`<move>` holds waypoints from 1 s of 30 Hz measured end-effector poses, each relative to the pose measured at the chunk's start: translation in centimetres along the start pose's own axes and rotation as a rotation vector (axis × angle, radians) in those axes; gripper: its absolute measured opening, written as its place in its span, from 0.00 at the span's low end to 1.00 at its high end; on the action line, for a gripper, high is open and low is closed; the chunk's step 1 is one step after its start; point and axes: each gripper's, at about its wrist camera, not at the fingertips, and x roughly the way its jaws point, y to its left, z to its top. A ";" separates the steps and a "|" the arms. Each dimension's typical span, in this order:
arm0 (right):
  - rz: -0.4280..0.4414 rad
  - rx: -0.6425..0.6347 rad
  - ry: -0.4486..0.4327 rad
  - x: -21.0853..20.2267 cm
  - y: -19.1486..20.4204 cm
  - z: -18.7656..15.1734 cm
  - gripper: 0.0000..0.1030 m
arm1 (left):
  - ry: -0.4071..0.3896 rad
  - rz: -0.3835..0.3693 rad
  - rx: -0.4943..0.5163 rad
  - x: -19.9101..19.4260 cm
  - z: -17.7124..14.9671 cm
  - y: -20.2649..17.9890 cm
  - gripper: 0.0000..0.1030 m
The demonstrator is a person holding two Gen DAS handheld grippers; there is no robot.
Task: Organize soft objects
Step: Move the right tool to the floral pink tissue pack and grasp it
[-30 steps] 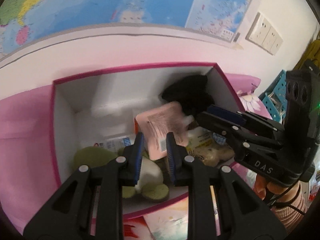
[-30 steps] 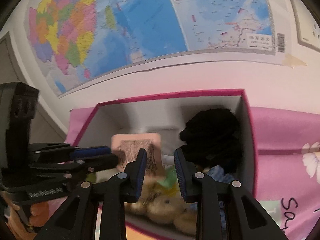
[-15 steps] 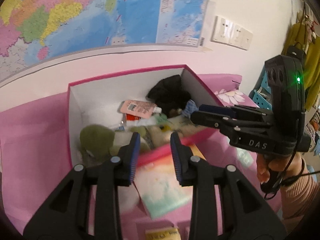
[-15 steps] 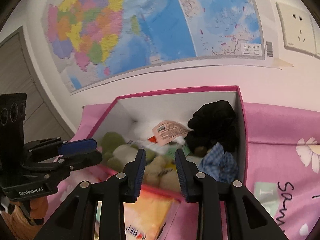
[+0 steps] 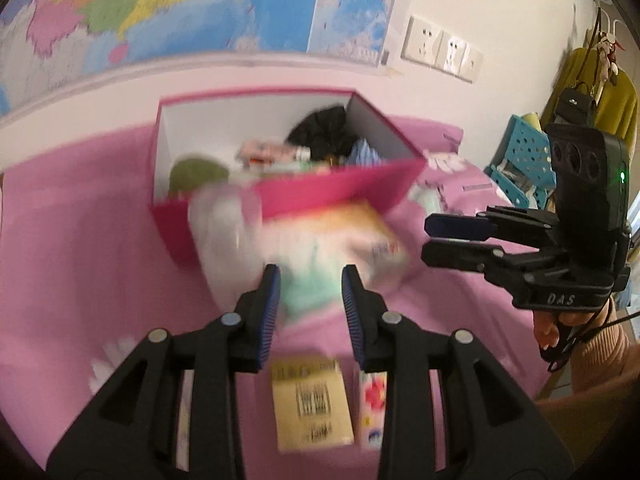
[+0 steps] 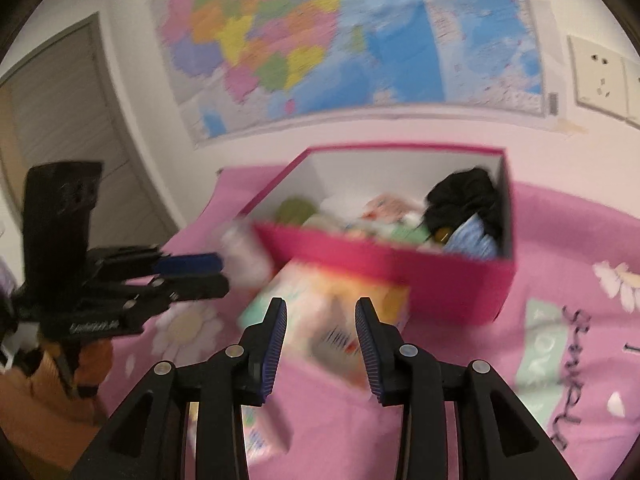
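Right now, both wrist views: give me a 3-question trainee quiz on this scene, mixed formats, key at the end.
1. True or false: the left tool is clamped on an item.
2. Multiple choice: the black soft item lies (A) on the pink cloth outside the box, (B) inside the pink box at its far right corner, (C) between the right tool's pads.
3. Short answer: what flat item lies on the pink cloth just in front of the box?

Key:
1. False; nothing is between its pads.
2. B.
3. A colourful soft pack, too blurred to read. The right tool, opening and empty, hovers over it.
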 end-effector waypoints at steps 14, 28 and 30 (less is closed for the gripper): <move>0.105 0.005 0.199 2.7 1.7 -6.6 0.35 | 0.151 -0.108 -0.087 -0.9 -9.3 -1.3 0.33; 0.187 0.020 0.227 4.4 2.8 -7.0 0.41 | 0.232 -0.261 -0.154 0.8 -10.8 -3.2 0.33; 0.185 0.017 0.228 4.2 2.9 -7.2 0.41 | 0.231 -0.264 -0.164 1.1 -10.7 -3.3 0.33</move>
